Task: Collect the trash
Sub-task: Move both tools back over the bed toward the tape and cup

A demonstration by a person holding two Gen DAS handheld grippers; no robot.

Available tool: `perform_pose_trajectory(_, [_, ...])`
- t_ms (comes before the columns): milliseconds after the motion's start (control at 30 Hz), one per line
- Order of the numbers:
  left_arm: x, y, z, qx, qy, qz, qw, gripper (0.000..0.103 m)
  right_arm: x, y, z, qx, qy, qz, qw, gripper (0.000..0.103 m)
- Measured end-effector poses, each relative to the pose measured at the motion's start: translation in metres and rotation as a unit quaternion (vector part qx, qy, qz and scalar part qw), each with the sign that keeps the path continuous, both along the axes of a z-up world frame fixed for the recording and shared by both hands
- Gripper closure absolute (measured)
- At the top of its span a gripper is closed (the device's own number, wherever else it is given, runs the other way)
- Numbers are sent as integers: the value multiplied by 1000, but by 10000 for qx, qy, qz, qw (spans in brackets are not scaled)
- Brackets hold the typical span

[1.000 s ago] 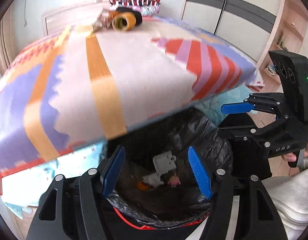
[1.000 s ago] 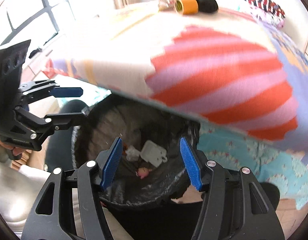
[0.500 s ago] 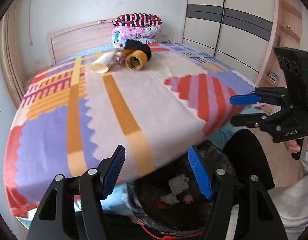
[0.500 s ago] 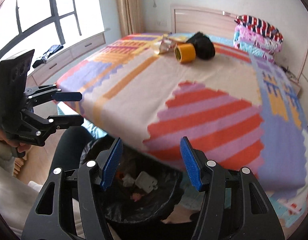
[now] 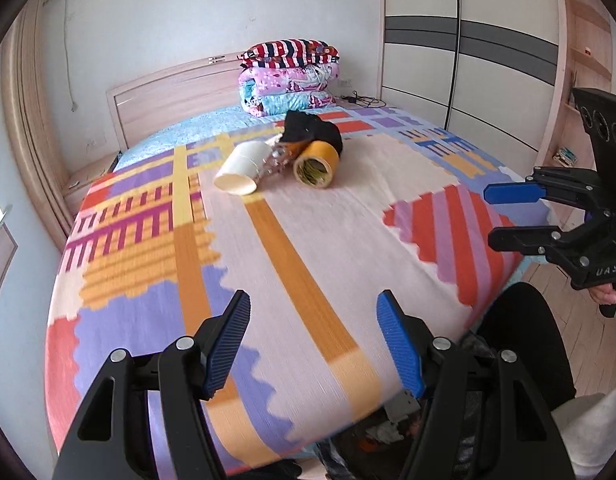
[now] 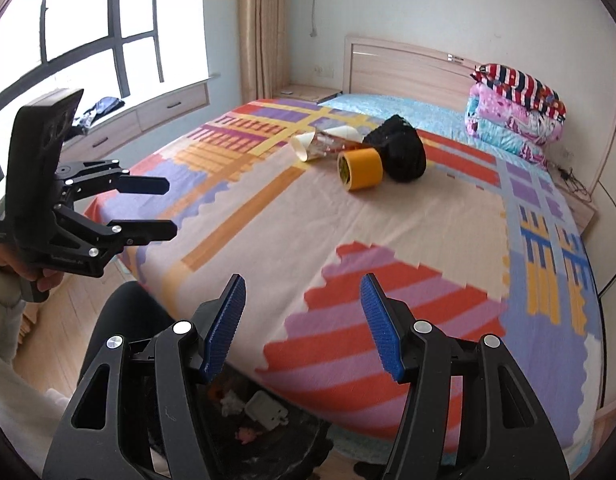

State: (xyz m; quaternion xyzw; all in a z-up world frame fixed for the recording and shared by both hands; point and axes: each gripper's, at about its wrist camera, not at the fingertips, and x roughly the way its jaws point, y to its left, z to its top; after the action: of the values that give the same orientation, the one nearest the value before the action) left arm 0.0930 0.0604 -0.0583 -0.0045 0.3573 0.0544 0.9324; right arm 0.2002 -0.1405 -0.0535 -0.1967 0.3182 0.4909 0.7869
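The trash lies in a small heap far up the bed (image 5: 315, 240), near the headboard: a paper cup (image 5: 240, 168) on its side, a crinkled clear wrapper (image 5: 276, 160) touching it, a tape roll (image 5: 316, 163) standing on edge just beside that, and a black bundle (image 5: 313, 130) behind. The cup looks light and easy to crush, so it is best pinched gently across its rim or mid-wall. The wrapper is probably slippery and springy; a firm pinch on a bunched part should hold. The tape roll is stiffer and heavier, and may roll if nudged; gripping across its width, or through the core wall, seems safest. The black bundle looks soft, so any fold would do.

At the foot of the bed, below the mattress edge, stands a bin (image 6: 268, 440) lined with a black bag, with scraps already inside.

The left claw (image 5: 313, 344) hangs over the near bed edge, fingers well apart, holding nothing. The right claw (image 6: 302, 326) is likewise parted and empty. Both are well apart from the heap, so a long reach up the bed is needed.
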Motion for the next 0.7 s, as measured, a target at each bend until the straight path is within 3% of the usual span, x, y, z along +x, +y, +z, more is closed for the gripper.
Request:
perform_pose_trajectory(500, [68, 46, 0, 147, 196, 194, 9995, 40, 46, 32, 6, 7, -110, -59, 9999, 42])
perform_pose_trajectory(600, [83, 55, -1, 129, 198, 188, 9995, 32, 57, 41, 5, 9, -81, -59, 9999, 38])
perform_pose_trajectory(700, [98, 64, -2, 124, 256, 171, 9994, 31, 71, 50, 4, 4, -41, -66, 10000, 36])
